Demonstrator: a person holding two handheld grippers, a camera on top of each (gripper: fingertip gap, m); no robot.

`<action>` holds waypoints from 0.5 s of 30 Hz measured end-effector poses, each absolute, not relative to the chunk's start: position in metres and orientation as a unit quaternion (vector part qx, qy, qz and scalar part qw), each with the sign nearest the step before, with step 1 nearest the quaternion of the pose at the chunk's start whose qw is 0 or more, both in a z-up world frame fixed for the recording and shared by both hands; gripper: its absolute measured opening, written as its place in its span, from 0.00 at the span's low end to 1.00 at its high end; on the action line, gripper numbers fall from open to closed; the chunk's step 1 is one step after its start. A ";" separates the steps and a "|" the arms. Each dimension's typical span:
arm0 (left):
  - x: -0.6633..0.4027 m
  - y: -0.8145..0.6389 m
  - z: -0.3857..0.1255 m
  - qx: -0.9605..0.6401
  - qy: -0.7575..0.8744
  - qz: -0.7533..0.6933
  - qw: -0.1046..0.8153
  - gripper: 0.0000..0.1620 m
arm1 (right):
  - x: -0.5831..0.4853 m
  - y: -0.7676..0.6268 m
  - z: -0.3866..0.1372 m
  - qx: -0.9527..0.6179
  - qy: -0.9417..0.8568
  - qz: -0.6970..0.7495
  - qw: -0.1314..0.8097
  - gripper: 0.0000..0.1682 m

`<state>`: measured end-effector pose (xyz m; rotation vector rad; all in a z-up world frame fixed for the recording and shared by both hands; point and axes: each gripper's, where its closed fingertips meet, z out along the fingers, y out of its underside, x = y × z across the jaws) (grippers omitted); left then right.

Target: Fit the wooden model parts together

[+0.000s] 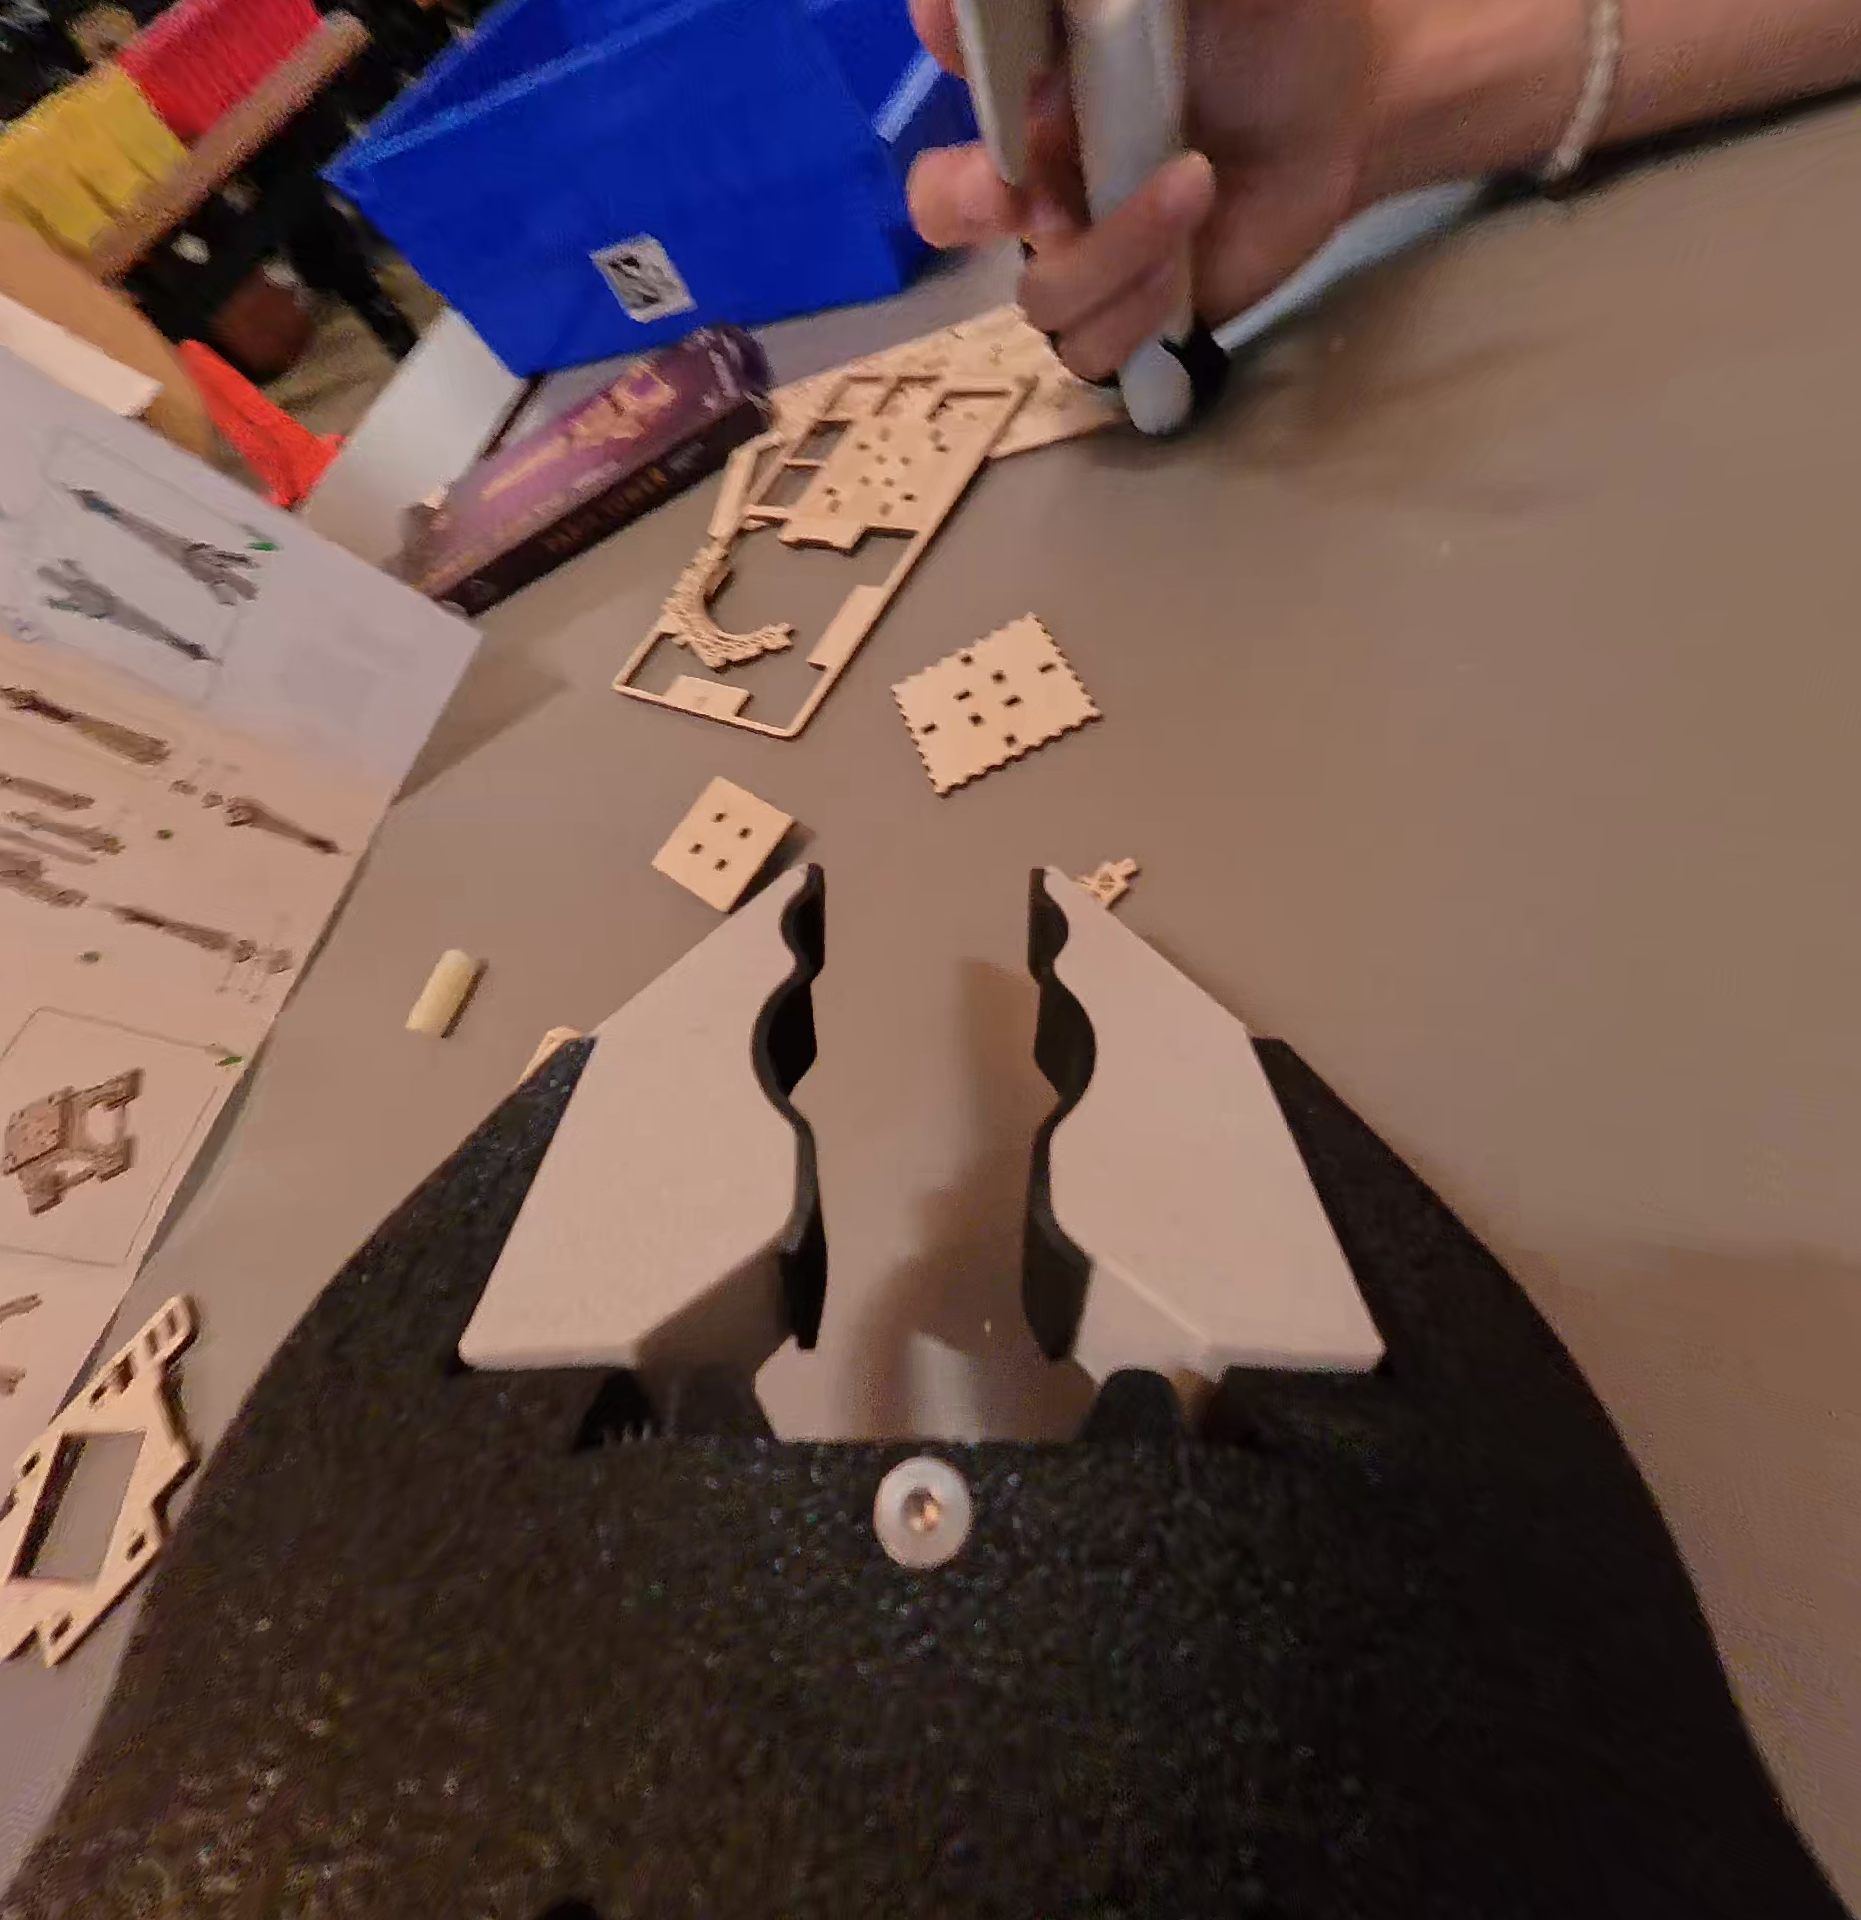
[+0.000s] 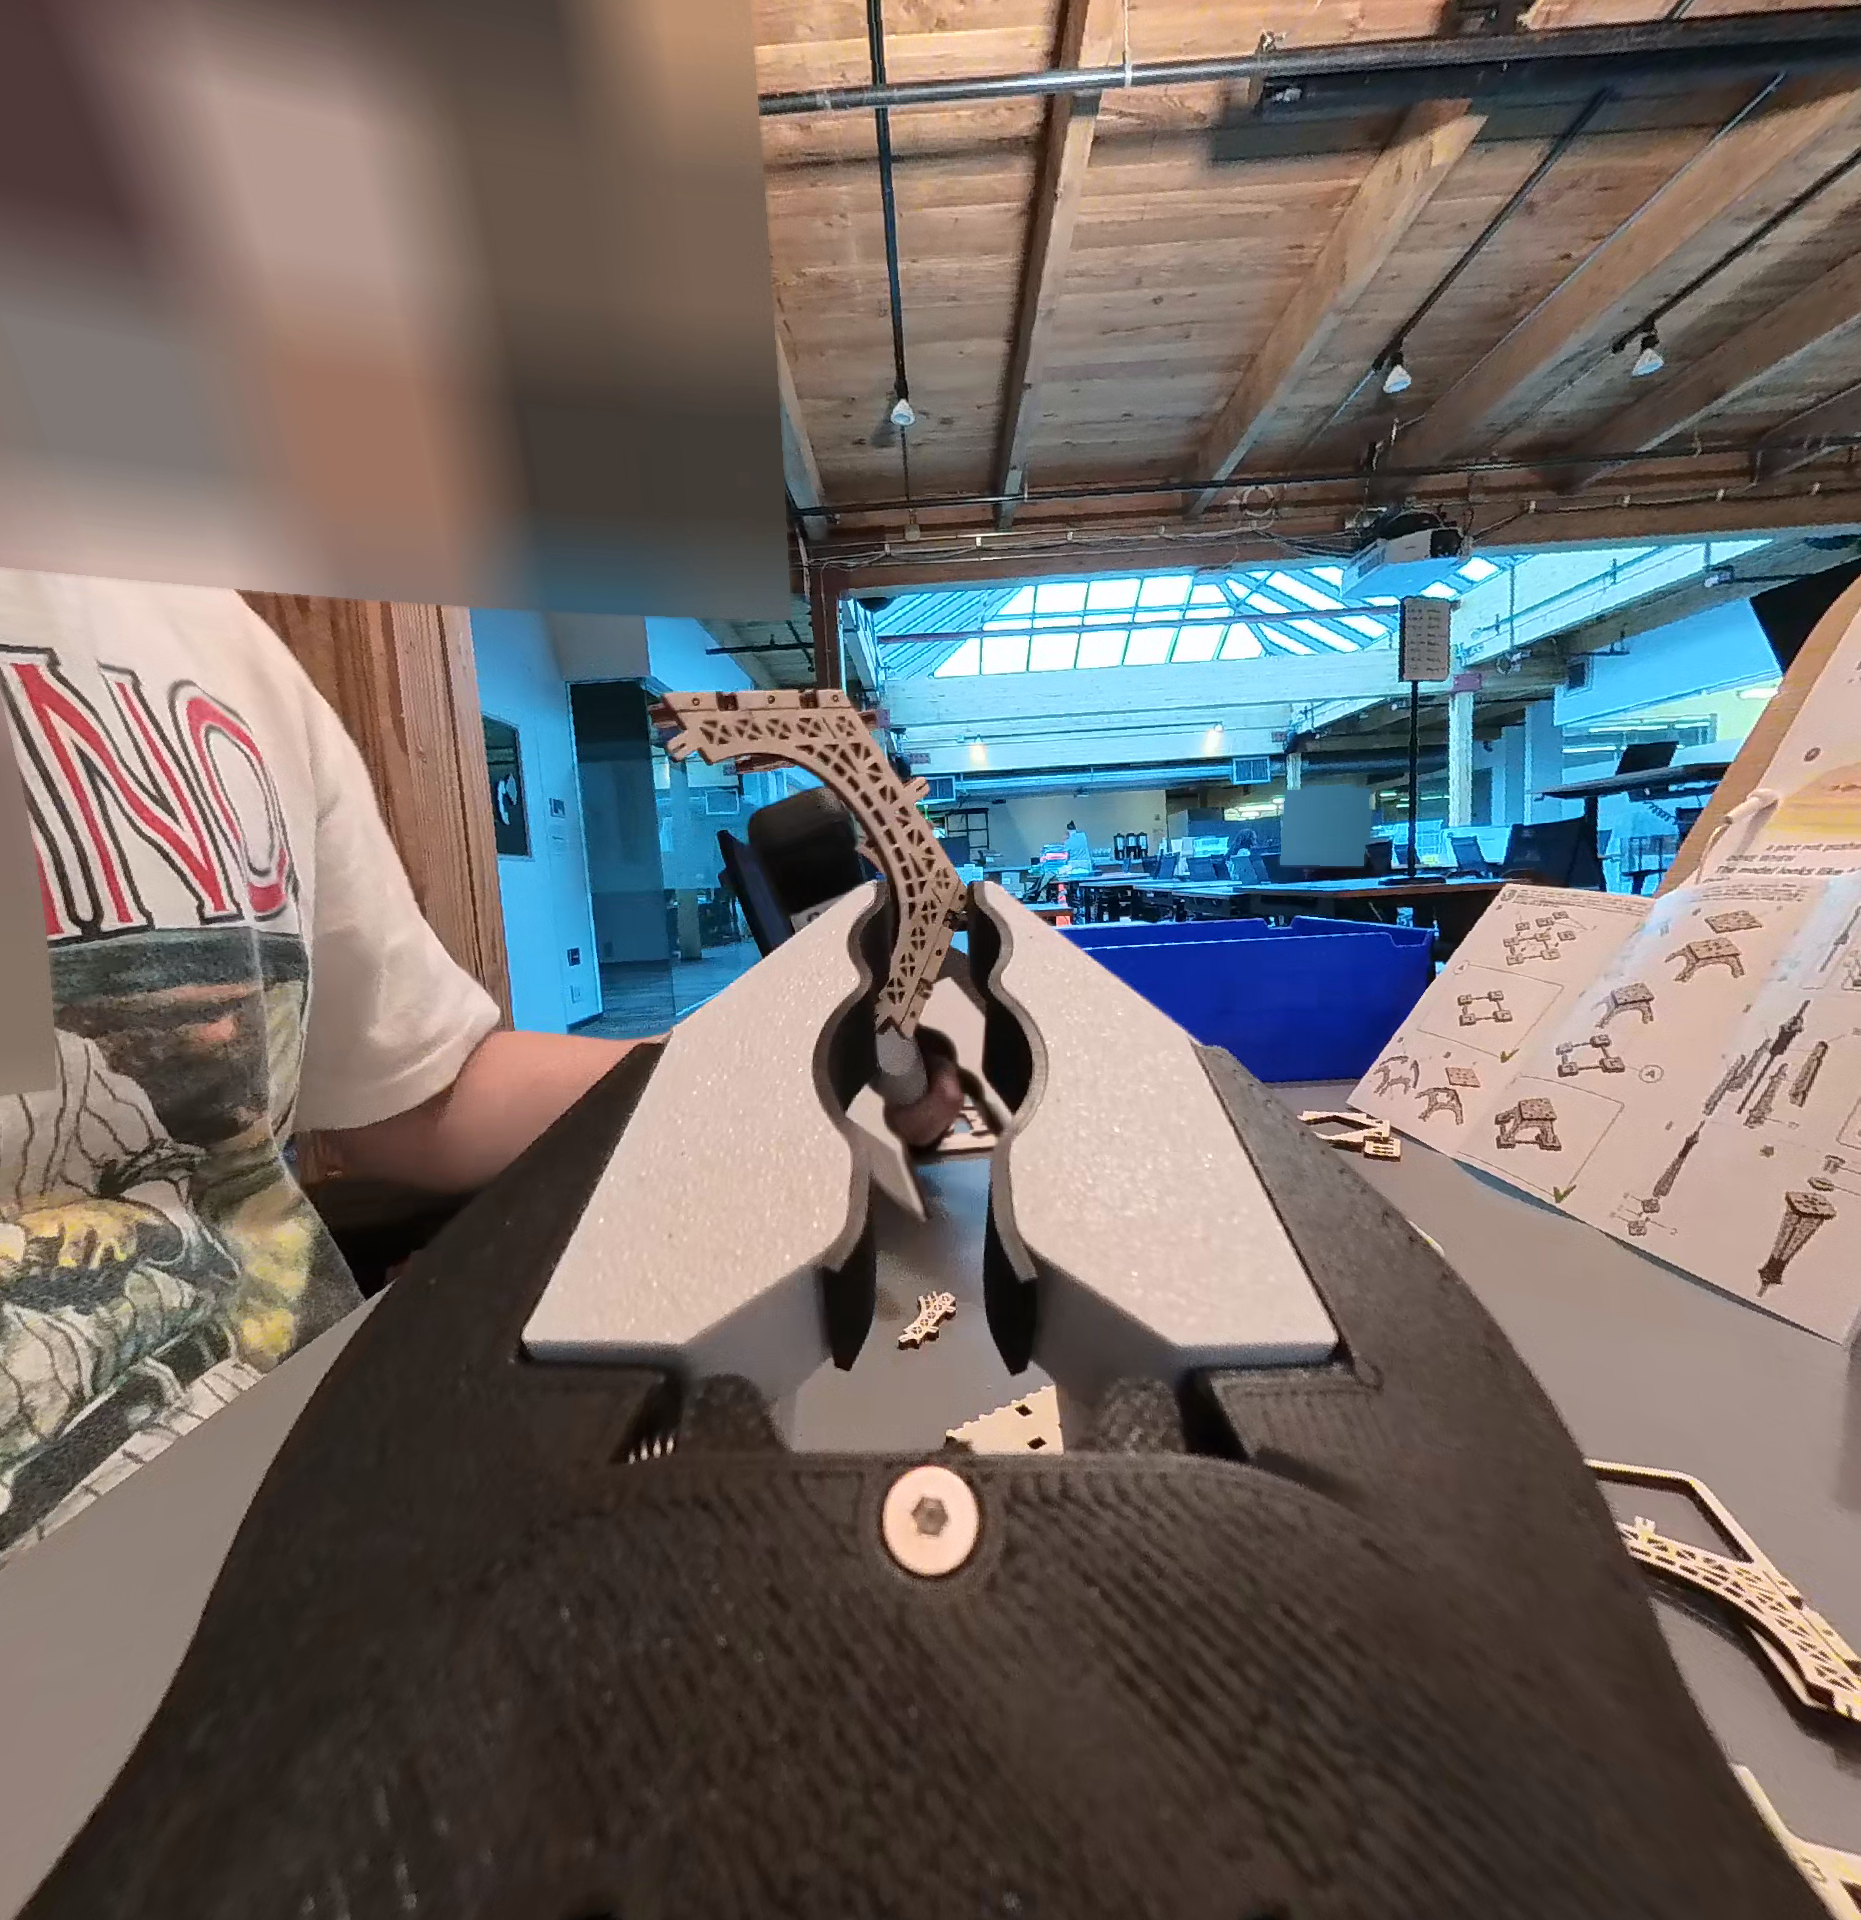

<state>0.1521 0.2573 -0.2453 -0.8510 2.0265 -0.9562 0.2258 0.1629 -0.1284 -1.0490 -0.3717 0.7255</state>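
Note:
My right gripper [image 2: 962, 904] is shut on a curved wooden lattice arch [image 2: 853, 821] and holds it upright in the air, above the table. My left gripper [image 1: 926, 883] is open and empty, low over the grey table [image 1: 1425, 831]. Just ahead of it lie a small square wooden plate with four holes [image 1: 723, 842], a larger square plate with several holes [image 1: 995, 701] and a tiny lattice piece [image 1: 1111, 881] by its right fingertip. A wooden cut-out sheet [image 1: 801, 582] lies farther off. A wooden frame part [image 1: 84, 1486] lies at the lower left.
A person's hand [image 1: 1217, 156] presses a grey tool [image 1: 1154, 395] on another wooden sheet at the back. The instruction sheet [image 1: 126, 779] lies left, near a purple box [image 1: 593, 468] and a blue bin [image 1: 645, 177]. A small cream peg [image 1: 445, 992] lies by my left finger. Another lattice part [image 2: 1757, 1642] lies at the right.

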 end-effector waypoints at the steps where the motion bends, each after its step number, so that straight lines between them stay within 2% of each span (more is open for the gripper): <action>1: 0.153 0.263 -0.243 -0.337 0.776 -0.371 0.383 0.23 | 0.225 0.163 -0.128 -0.487 -0.173 0.337 0.787 0.06; 7: 0.154 0.305 -0.246 -0.327 0.765 -0.215 0.512 0.23 | 0.223 0.162 -0.129 -0.488 -0.181 0.338 0.784 0.06; 11: 0.158 0.315 -0.248 -0.318 0.765 -0.153 0.538 0.24 | 0.222 0.162 -0.129 -0.487 -0.184 0.337 0.784 0.06; 15: 0.158 0.319 -0.241 -0.303 0.755 -0.122 0.569 0.20 | 0.223 0.161 -0.128 -0.483 -0.181 0.341 0.786 0.06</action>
